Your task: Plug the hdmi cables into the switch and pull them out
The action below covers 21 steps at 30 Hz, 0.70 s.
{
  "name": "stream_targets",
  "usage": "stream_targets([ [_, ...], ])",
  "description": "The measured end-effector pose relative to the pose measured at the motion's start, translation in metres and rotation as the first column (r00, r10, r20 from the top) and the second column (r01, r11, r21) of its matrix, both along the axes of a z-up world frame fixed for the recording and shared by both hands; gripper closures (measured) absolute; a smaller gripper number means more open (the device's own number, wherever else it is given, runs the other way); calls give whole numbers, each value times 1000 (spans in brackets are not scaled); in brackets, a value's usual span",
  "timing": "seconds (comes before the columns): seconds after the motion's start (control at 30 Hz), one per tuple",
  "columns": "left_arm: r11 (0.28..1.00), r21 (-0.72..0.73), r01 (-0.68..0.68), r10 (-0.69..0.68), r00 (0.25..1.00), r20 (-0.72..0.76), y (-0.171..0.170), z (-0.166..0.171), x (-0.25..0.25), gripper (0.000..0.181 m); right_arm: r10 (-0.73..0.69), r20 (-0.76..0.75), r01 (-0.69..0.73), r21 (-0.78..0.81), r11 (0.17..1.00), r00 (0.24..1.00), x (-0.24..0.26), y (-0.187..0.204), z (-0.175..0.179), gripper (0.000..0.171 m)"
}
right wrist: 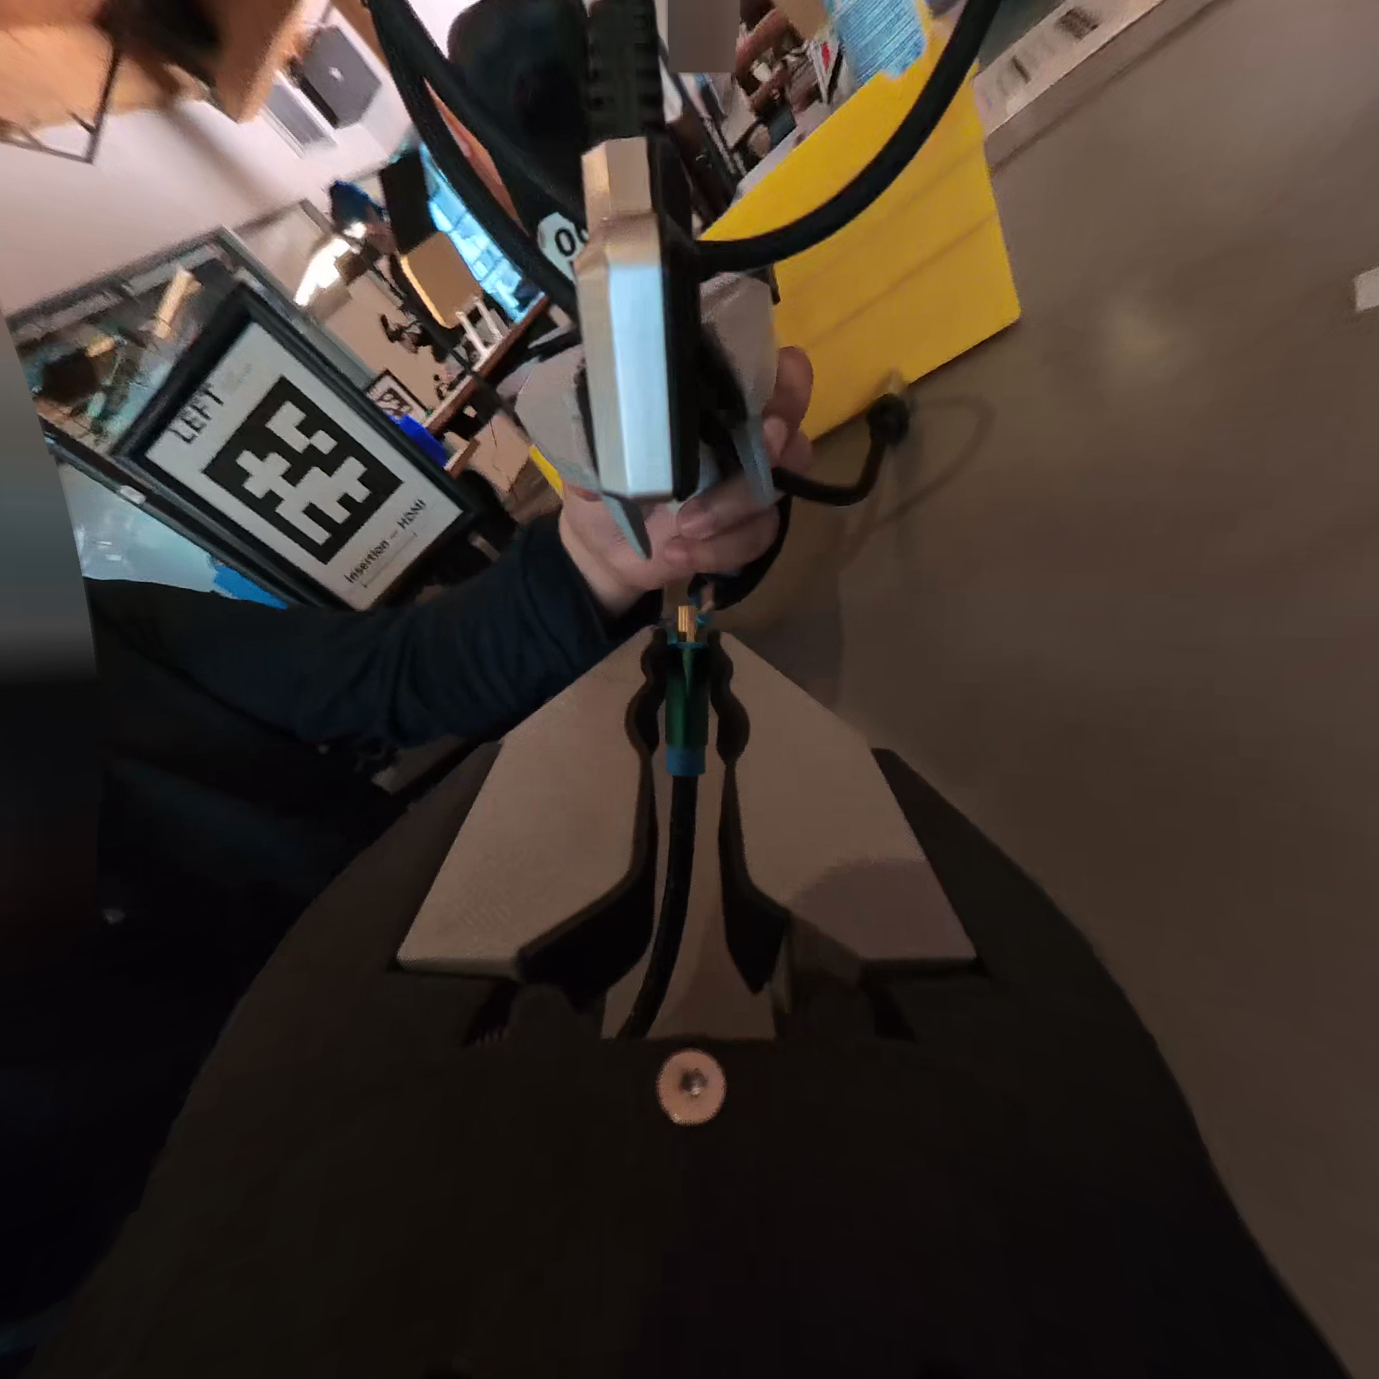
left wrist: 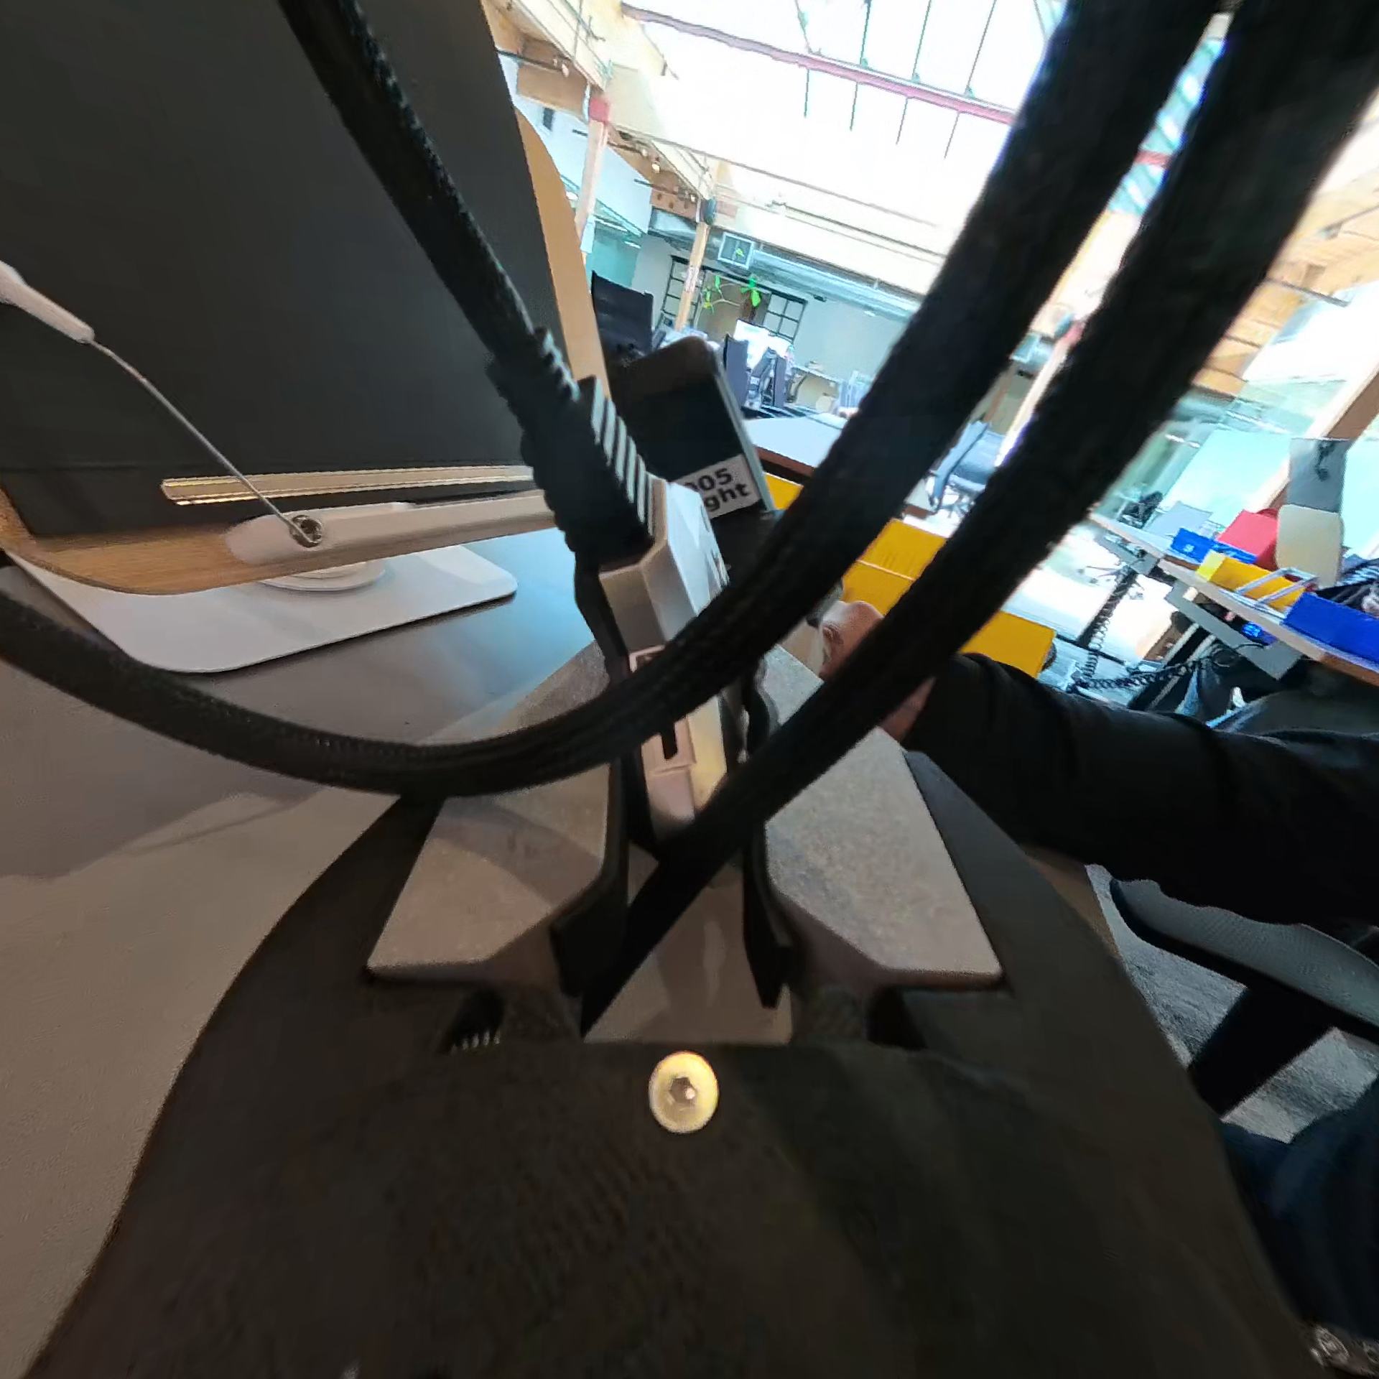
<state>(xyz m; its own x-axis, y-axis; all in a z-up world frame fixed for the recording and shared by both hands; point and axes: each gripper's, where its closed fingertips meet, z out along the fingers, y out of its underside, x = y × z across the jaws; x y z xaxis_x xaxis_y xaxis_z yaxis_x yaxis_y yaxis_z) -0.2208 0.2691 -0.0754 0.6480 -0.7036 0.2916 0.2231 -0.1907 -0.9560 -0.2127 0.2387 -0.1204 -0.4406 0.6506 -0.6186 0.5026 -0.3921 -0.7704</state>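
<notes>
The silver switch point(left wrist: 675, 671) sits clamped between the left gripper point(left wrist: 683, 791) fingers, one black cable point(left wrist: 597, 477) plugged into its top. The right gripper point(right wrist: 690, 657) pinches a green-collared plug point(right wrist: 685, 709) just below it. A yellow bin point(right wrist: 895, 246) stands behind; its contents are hidden.

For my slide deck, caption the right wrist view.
Right gripper clamps a green HDMI plug below the silver switch.

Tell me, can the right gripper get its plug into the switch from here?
Probably yes. The right gripper is shut on the green plug, whose gold tip points toward the silver switch ahead. A hand sits close, and the port isn't visible.
</notes>
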Motion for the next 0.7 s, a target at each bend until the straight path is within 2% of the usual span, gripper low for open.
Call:
stream_targets([
  [0.17, 998, -2, -57, 57, 998, -26, 7, -3, -6, 154, -107, 65, 96, 157, 983, 992, -1, 14, -17, 163],
  [0.3, 996, -8, -90, 89, 992, -90, 11, -11, -6, 154, -130, 81, 110, 215, 970, 988, -3, 16, -20, 163],
  [0.5, 993, -22, -113, 111, 991, -79, 14, -14, -10, 153, -187, 221, 93, 378, 921, 957, -4, 21, -59, 155],
  [0.7, 986, -28, -167, 163, 980, -111, 19, -18, -17, 153, -238, 175, 173, 321, 931, 955, -6, 31, -46, 141],
])
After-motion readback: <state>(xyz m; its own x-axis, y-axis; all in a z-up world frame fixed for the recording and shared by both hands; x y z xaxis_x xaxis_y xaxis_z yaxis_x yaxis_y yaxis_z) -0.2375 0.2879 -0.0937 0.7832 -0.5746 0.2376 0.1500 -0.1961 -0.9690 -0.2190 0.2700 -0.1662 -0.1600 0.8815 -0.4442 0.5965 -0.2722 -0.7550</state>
